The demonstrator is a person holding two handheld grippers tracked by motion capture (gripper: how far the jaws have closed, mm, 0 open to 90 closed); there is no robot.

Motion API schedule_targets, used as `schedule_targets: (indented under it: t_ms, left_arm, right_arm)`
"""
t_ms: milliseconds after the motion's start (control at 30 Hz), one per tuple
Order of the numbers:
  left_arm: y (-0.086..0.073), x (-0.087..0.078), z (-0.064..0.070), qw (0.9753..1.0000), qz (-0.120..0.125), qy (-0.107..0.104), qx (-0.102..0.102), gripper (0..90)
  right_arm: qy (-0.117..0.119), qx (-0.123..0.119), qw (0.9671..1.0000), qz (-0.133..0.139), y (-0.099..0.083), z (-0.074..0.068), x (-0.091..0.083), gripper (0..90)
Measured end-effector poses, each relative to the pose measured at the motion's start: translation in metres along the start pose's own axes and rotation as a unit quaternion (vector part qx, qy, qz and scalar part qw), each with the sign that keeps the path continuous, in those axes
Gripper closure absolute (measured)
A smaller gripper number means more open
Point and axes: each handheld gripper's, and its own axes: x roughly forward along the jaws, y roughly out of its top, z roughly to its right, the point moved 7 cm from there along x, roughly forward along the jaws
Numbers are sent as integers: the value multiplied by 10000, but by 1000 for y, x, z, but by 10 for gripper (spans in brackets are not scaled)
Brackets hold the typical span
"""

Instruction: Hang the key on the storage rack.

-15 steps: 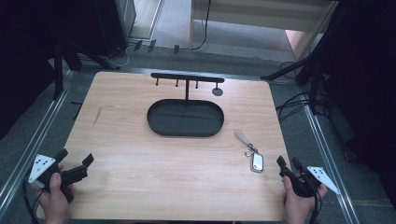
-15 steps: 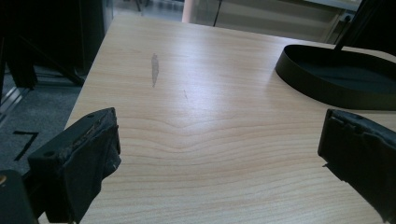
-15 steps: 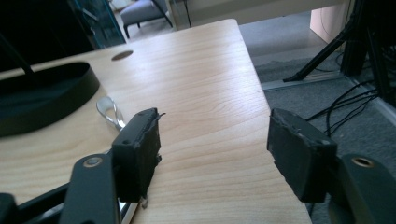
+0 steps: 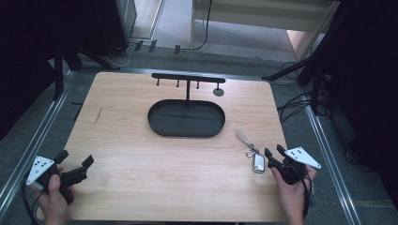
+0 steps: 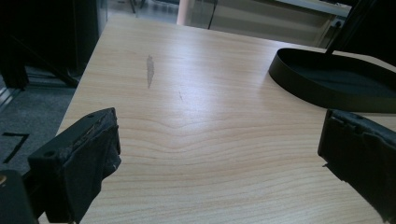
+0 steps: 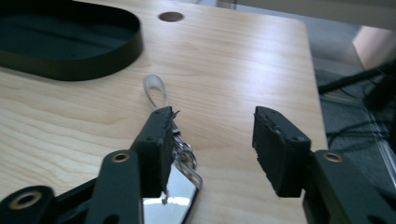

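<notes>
Keyring, silver-tagged with a pale loop, is seen at four o'clock of the empty black tray; right gripper and left gripper are held spread.

A shiny silver key fob on a metal ring with a pale looped strap lies flat on the bench, just right of the black oval tray.

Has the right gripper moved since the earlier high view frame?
Yes. The right gripper has shifted slightly left toward the key fob, judged against the black oval tray; its jaws stand open beside the fob.
</notes>
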Motion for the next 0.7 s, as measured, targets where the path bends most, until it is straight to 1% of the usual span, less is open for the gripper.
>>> schedule_targets:
  t_ms: [33,67,100,133,167,200,267,333,367,400,433,467,500,533,567,700]
  left_arm:
    - [0,0,0,10000,0,0,0,0]
    - [0,0,0,10000,2,0,-6,0]
    - [0,0,0,10000,6,0,-9,0]
    - [0,0,0,10000,16,-1,-30,0]
    - [0,0,0,10000,16,-1,-30,0]
    - [0,0,0,10000,14,-5,-42,0]
    - [0,0,-1,10000,5,-11,-52,0]
    - [0,0,-1,10000,3,-14,-48,0]
    - [0,0,-1,10000,3,-14,-48,0]
    - [0,0,-1,10000,-3,-22,-51,0]
    - [0,0,-1,10000,-3,-22,-51,0]
    - [0,0,0,10000,-19,-32,-50,0]
    - [0,0,0,10000,-19,-32,-50,0]
    - [0,1,0,10000,-28,-36,-40,0]
    - [0,1,0,10000,-37,-38,-35,0]
    - [0,1,0,10000,-31,-44,-42,0]
  right_arm:
    - [63,-83,9999,-42,3,-2,1,532]
    - [74,-193,9997,-111,5,-4,3,547]
    - [74,-193,9997,-111,5,-4,3,547]
    - [109,-382,9989,-262,10,-7,4,619]
    - [109,-382,9989,-262,10,-7,4,619]
    - [269,-532,9971,-470,15,-9,6,634]
    - [240,-640,9955,-655,20,-9,8,647]
    - [280,-740,9932,-858,24,-10,10,656]
    - [280,-740,9932,-858,24,-10,10,656]
    - [291,-896,9899,-1055,29,-10,13,651]
    - [291,-896,9899,-1055,29,-10,13,651]
    - [263,-1040,9857,-1302,34,-10,16,665]
    - [263,-1040,9857,-1302,34,-10,16,665]
    - [373,-1084,9818,-1512,38,-12,20,691]
    - [420,-1108,9796,-1623,40,-13,22,699]
    - [454,-1286,9687,-2075,43,-18,34,718]
